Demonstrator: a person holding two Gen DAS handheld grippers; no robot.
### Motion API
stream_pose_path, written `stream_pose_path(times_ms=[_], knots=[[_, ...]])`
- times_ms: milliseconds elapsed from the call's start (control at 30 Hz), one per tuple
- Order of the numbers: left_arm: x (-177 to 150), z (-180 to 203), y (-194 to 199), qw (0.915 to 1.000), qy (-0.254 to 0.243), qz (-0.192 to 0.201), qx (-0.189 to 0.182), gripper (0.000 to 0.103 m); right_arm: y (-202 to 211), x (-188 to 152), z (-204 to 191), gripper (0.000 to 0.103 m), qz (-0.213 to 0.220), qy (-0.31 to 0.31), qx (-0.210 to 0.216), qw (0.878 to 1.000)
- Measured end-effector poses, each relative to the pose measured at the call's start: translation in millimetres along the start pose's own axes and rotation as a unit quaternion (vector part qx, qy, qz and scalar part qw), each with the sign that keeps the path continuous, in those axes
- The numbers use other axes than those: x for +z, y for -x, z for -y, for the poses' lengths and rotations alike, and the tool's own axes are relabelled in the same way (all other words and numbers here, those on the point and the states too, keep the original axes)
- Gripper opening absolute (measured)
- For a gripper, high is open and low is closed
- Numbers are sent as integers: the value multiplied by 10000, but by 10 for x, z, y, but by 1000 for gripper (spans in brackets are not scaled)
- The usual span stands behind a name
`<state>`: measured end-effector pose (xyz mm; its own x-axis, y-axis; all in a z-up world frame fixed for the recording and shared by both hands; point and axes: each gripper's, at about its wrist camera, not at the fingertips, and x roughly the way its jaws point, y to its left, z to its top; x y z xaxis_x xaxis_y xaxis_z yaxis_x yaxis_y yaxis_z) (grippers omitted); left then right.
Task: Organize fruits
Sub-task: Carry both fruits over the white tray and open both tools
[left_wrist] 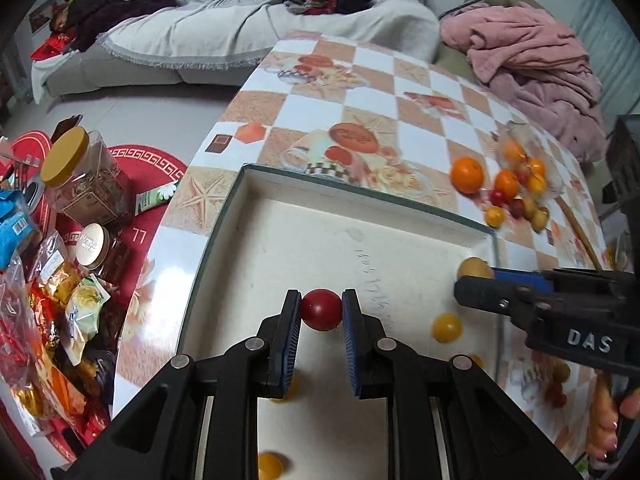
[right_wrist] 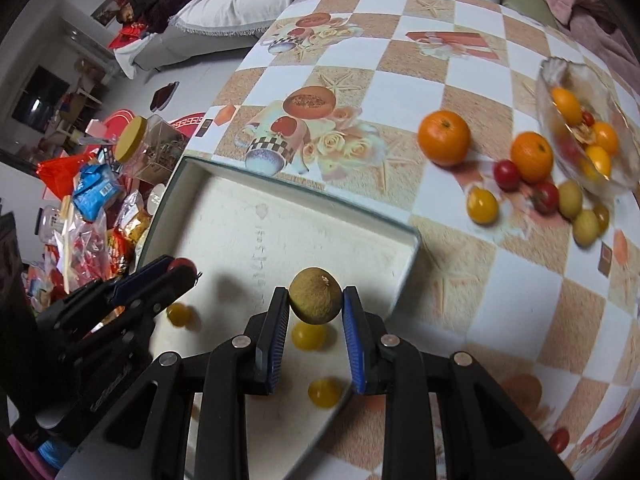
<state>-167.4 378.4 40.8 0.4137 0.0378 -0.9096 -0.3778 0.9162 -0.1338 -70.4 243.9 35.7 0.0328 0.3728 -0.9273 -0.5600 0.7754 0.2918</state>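
Clamped between my left gripper [left_wrist: 321,312] pads sits a red cherry tomato [left_wrist: 321,309]; my right gripper [right_wrist: 315,304] pinches a brownish-green fruit [right_wrist: 315,301]. Both hang over the white tray [right_wrist: 224,184], yellow tomatoes [right_wrist: 308,336] already lying inside. I judge this the drop-off: next, lower and let go gently, so nothing rolls out.

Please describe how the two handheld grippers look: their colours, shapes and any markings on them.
Both the left gripper and the right gripper have black angular plastic frames with silver round pivot pins. Their flat fingers carry blue ribbed pads. In the left wrist view, the right gripper's side bears pale raised letters "DAS". No cables or sleeves show.
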Motion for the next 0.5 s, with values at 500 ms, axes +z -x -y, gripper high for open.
stream_pose_path(times_ms=[500], knots=[[41, 5, -190, 9989, -201, -199, 376, 59, -256, 51, -69, 45, -272, 269, -172, 9991]])
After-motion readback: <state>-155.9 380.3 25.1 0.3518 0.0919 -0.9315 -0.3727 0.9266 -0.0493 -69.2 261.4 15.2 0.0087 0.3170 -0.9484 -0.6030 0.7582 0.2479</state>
